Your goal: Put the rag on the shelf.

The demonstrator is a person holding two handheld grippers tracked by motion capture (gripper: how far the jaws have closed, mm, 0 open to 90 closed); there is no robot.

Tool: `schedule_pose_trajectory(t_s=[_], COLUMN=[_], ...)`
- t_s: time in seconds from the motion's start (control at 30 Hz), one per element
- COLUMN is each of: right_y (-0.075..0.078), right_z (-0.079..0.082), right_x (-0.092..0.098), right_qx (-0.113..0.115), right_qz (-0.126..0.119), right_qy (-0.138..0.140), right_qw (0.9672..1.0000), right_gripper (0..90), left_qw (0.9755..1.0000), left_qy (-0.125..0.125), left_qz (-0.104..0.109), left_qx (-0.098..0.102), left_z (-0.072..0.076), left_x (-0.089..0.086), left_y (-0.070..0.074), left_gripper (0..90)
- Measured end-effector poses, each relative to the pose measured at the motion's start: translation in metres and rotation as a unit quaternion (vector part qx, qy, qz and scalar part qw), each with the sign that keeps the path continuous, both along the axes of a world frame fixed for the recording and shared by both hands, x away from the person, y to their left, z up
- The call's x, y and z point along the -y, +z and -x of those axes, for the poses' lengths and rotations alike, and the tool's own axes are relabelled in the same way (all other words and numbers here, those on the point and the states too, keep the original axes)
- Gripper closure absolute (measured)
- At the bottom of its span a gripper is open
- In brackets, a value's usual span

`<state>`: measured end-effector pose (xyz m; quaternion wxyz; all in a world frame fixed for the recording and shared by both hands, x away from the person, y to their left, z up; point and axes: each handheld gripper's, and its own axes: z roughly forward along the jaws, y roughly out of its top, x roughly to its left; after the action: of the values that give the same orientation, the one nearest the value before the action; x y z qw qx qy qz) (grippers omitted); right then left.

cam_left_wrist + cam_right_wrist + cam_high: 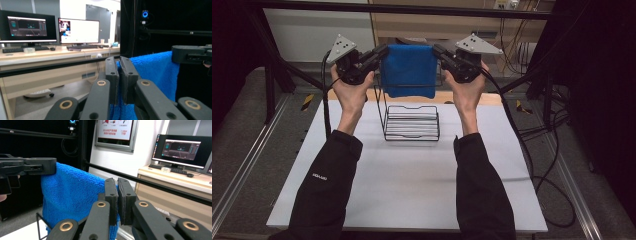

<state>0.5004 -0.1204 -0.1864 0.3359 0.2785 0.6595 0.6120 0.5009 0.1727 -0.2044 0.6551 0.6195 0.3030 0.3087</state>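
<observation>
While each hand-held gripper [379,52] [439,52] clamps the blue towel [408,70], a wall poster [114,129] reads "119".

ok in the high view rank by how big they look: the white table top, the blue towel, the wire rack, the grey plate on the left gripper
1. White table top, by far the largest.
2. Blue towel and wire rack look about alike; the towel hangs higher, nearer the camera, so I won't rank them.
3. Grey plate on the left gripper, smallest.
</observation>
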Motion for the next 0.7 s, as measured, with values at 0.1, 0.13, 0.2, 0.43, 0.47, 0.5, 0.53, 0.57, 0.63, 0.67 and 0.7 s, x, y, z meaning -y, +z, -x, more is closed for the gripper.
schedule_pose_trajectory(t_s=[0.1, 0.13, 0.2, 0.43, 0.47, 0.5, 0.53, 0.57, 0.63, 0.67, 0.7], right_y=[-0.005, -0.006, -0.009, -0.017, -0.018, -0.019, -0.020, -0.021, -0.024, -0.025, -0.026], right_z=[0.004, 0.005, 0.007, 0.015, 0.017, 0.018, 0.020, 0.022, 0.024, 0.026, 0.027], right_x=[0.000, 0.000, 0.001, 0.004, 0.004, 0.005, 0.005, 0.005, 0.005, 0.006, 0.006], right_qx=[-0.003, -0.004, -0.008, -0.025, -0.027, -0.029, -0.032, -0.033, -0.037, -0.041, -0.042], right_qz=[0.007, 0.008, 0.008, 0.013, 0.014, 0.018, 0.021, 0.024, 0.026, 0.028, 0.029], right_qy=[0.004, 0.006, 0.010, 0.021, 0.025, 0.026, 0.026, 0.027, 0.028, 0.029, 0.032], right_qw=[1.0000, 0.9999, 0.9999, 0.9994, 0.9992, 0.9991, 0.9989, 0.9988, 0.9986, 0.9983, 0.9982], right_gripper=[87.2, 87.2, 87.1, 87.0, 86.9, 86.9, 86.9, 86.9, 86.9, 86.9, 86.9], left_qw=[1.0000, 0.9999, 0.9999, 0.9991, 0.9991, 0.9989, 0.9988, 0.9988, 0.9983, 0.9982, 0.9980], left_qy=[-0.005, -0.007, -0.006, -0.025, -0.027, -0.029, -0.031, -0.032, -0.037, -0.038, -0.039], left_qz=[-0.006, -0.008, -0.014, -0.032, -0.031, -0.033, -0.035, -0.035, -0.041, -0.044, -0.047], left_qx=[-0.003, -0.005, -0.003, -0.009, -0.010, -0.013, -0.014, -0.015, -0.017, -0.017, -0.017], left_z=[0.003, 0.004, 0.006, 0.012, 0.013, 0.014, 0.015, 0.016, 0.019, 0.021, 0.022], left_x=[-0.002, -0.002, -0.004, -0.005, -0.006, -0.006, -0.006, -0.006, -0.007, -0.007, -0.008], left_y=[-0.006, -0.008, -0.011, -0.018, -0.019, -0.019, -0.020, -0.021, -0.022, -0.023, -0.024], left_gripper=[85.2, 85.2, 85.2, 85.2, 85.1, 85.1, 85.1, 85.1, 85.1, 85.1, 85.0])
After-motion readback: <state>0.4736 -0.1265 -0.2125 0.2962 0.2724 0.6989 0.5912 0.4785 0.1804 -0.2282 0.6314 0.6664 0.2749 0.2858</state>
